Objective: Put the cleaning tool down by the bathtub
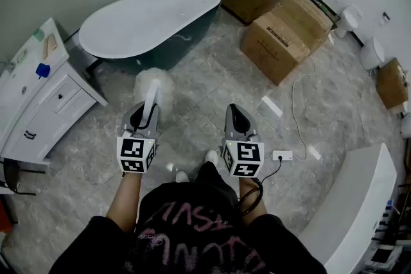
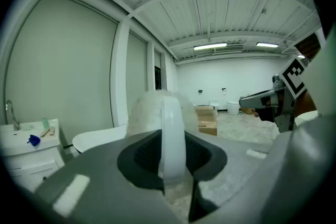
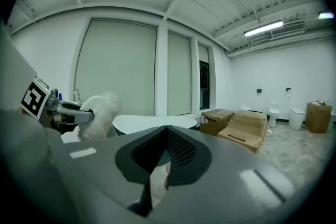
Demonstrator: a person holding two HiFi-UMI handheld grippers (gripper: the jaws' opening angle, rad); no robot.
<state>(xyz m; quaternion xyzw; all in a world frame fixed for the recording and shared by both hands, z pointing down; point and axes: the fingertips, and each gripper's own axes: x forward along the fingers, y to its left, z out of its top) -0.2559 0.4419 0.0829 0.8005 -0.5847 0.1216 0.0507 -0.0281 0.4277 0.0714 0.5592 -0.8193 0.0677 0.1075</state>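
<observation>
The cleaning tool [image 1: 154, 88] is a white fluffy duster on a white handle. My left gripper [image 1: 145, 113] is shut on its handle, and the fluffy head points toward the bathtub [image 1: 149, 16]. In the left gripper view the white handle [image 2: 172, 136] stands between the jaws with the fluffy head [image 2: 147, 113] beyond. The white oval bathtub has a dark outer wall [image 1: 168, 48] and stands ahead on the marble floor. My right gripper [image 1: 234, 117] is shut with nothing in it. In the right gripper view the duster [image 3: 100, 113] shows at left and the bathtub [image 3: 155, 124] sits beyond.
A white vanity cabinet [image 1: 38, 99] stands at left, with a blue item [image 1: 42, 70] on top. Cardboard boxes [image 1: 289, 32] lie at the right of the tub. A white cable [image 1: 297, 113] and a socket [image 1: 281, 155] lie on the floor. A white counter [image 1: 359, 202] is at the lower right.
</observation>
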